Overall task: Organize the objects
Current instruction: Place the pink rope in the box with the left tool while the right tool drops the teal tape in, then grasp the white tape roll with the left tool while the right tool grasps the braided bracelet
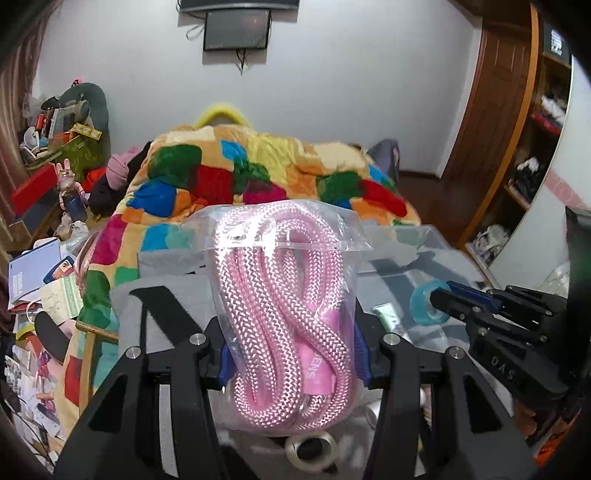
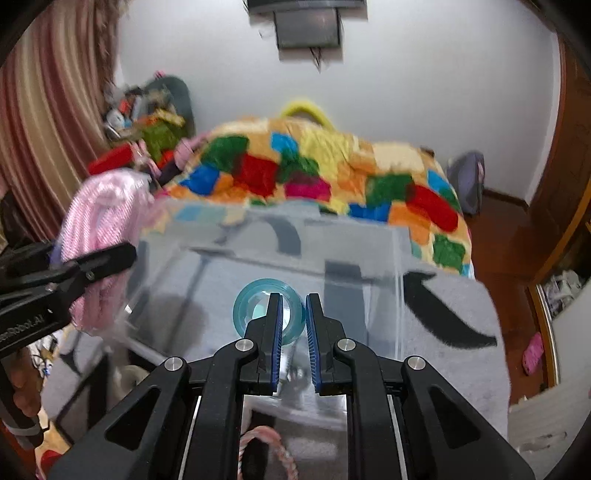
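White-walled bedroom, dark screen [image 1: 236, 29] mounted high on the far wall, wooden wardrobe [image 1: 517, 122] with open shelves on the right, striped pink curtain [image 2: 48, 122] on the left. Filling the middle of the room: a bed under a patchwork quilt [image 1: 258, 173] of red, green, blue, orange and yellow blocks, with a yellow loop showing behind its far edge. Beside the bed on the left, heaps of clutter: boxes, papers, a red case, a small figurine. In the foreground, a grey cloth-covered surface [image 2: 461, 314] marked with black curved shapes, and on it a clear plastic storage box [image 2: 369, 251], walls see-through, rim towards the quilt.

Held up above the grey surface, at the box's near left corner: a clear bag of pink braided rope [image 1: 284, 306], gripped at its lower half by the left gripper [image 1: 291, 354], jaws spread wide to the bag's width and pressing its sides. Below the bag, a roll of clear tape [image 1: 310, 448] lying on the surface.

Inside the box area, a teal tape roll [image 2: 267, 310], held on edge by the right gripper [image 2: 293, 317], jaws nearly closed, one finger through the roll's hole and the other outside, pinching its wall. Near the bottom of the right view, a loop of pink-and-white cord [image 2: 273, 446] on the grey cloth.
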{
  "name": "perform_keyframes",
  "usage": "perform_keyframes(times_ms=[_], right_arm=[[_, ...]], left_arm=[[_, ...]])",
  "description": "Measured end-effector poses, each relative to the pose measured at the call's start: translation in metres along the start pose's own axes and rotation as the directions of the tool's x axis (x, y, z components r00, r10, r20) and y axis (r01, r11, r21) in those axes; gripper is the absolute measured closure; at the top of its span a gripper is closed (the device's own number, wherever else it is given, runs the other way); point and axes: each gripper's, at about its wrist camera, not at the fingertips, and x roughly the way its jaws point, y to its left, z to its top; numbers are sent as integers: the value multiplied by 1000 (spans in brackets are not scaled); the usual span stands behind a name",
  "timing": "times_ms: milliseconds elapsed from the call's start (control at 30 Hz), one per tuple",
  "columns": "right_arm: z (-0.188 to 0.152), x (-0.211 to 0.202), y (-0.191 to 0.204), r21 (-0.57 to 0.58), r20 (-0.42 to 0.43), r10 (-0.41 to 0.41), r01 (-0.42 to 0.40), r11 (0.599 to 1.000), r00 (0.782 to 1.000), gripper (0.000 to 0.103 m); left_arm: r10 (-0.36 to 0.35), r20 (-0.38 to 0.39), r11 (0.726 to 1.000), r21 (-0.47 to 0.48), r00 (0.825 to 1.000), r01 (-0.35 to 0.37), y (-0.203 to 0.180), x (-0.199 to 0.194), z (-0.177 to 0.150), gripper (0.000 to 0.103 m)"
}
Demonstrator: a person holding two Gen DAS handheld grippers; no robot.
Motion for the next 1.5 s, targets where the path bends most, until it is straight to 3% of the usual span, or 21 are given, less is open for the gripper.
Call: perform_keyframes(times_ms=[133,233,367,533,767,900,967,1167,1500], right_arm=[[-3,14,-1,-11,-55,-22,21,1000,998,92],[-5,15,0,-21,-77,-12,10,1000,997,91],[-7,12,1,-31,-92,8,-11,999,996,89],[-10,-5,2,-27,-62,38,-40,999,997,71],[-17,-41,2,-24,6,79,-79,997,997,65],[-26,-60,1,-23,43,104,-103,994,994,52],[-32,-66,2,-25,52,106,-105,994,993,51],[-57,-63,3,-20,13,122,-121,992,992,49],[-91,-15,7,15,-119,131,-130,991,984,49]], left_arm=[[10,-36,1000,22,999,-9,-4,19,4,54],[-4,-61,999,36,998,7,-7,26,4,64],[-18,-80,999,34,997,21,-9,25,0,64],[-20,-39,998,54,999,22,-11,5,0,64],[-36,16,998,47,999,35,-9,-29,-9,39],[-37,33,999,35,999,36,-6,-44,-19,32],[-25,39,999,34,999,24,-5,-49,-27,29],[-15,9,999,30,1000,15,2,-52,-55,26],[-33,-113,999,10,993,35,1,-24,-99,26]])
